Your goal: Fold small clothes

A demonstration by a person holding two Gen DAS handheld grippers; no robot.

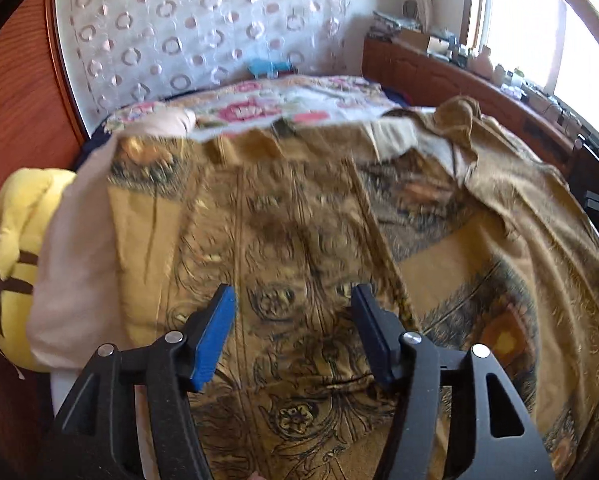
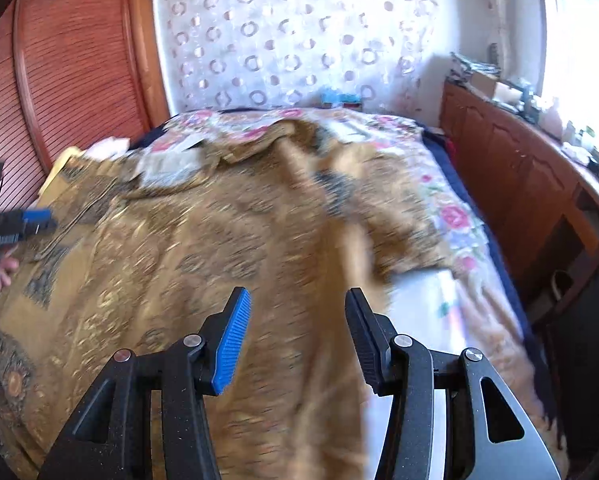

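A large golden-brown patterned garment (image 1: 299, 248) lies spread over the bed, rumpled at its far right edge. It also fills the middle of the right wrist view (image 2: 203, 248), blurred by motion. My left gripper (image 1: 293, 294) is open and empty just above the cloth's near part. My right gripper (image 2: 297, 300) is open and empty above the cloth near its right edge. The left gripper also shows at the left edge of the right wrist view (image 2: 35, 218), held in a hand.
A floral bedsheet (image 2: 455, 216) covers the bed. A yellow plush toy (image 1: 15, 248) and a pale pillow (image 1: 75, 272) lie at the left. A wooden sliding door (image 2: 71, 72) stands left. A cluttered wooden cabinet (image 2: 511, 160) runs along the right under a bright window.
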